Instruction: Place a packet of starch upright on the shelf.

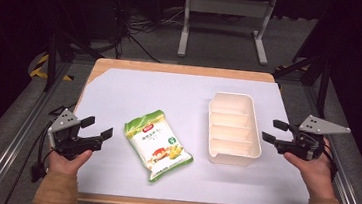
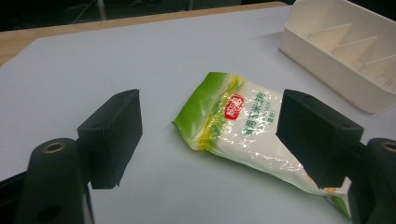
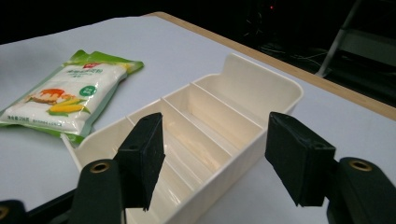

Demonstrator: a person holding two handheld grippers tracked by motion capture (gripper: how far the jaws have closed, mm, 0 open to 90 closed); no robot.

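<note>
Two hand-held claws flank the work on a white-covered bench [image 1: 120, 86]: the left claw [image 1: 97, 127] stands with its jaws wide apart and empty, just beside a green-and-white corn-printed snack bag [image 1: 157, 144] that lies flat near the middle of the bench, while the right claw [image 1: 275, 131], likewise spread and holding nothing, hovers at the near right side of a cream divided tray [image 1: 233, 128], whose compartments sit empty. The bag and the tray are apart, the tray to the bag's right. The step in hand looks to be the left claw's approach to the bag, presumably to lift it toward the tray. In the left gripper view the bag [image 2: 243, 128] lies between the jaws but off toward the right one, so centring the claw first would likely help. The slick film pouch will probably slip or sag; pinching a sealed edge or corner low against the bench, then closing firmly, seems the safer grasp. The right claw could steady the tray.
</note>
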